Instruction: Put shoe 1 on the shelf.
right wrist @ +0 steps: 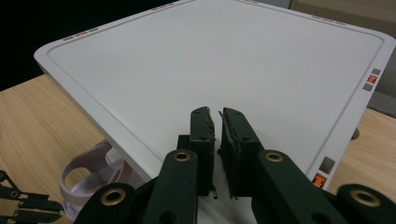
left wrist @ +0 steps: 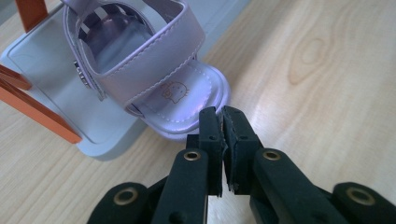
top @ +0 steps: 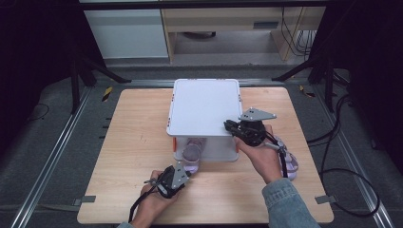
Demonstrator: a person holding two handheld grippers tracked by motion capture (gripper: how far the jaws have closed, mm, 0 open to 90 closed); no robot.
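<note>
A lilac sandal (top: 192, 156) lies toe-out on the bottom shelf of a white box rack (top: 204, 104) in the middle of the table. In the left gripper view the sandal (left wrist: 154, 70) shows a buckled strap and a cat print on its insole. My left gripper (left wrist: 221, 116) is shut with nothing between its jaws, and its tips touch the toe edge of the sole. The left gripper (top: 185, 174) sits just in front of the rack. My right gripper (right wrist: 217, 119) is shut and hovers over the rack's flat white top (right wrist: 224, 60) near its front right corner (top: 228, 126).
A second lilac sandal (top: 289, 162) lies on the wooden table (top: 138, 142) to the right of the rack, beside the right hand. Orange posts (left wrist: 32, 105) hold up the rack's shelf. Black tripod legs and cables stand beyond the table edges.
</note>
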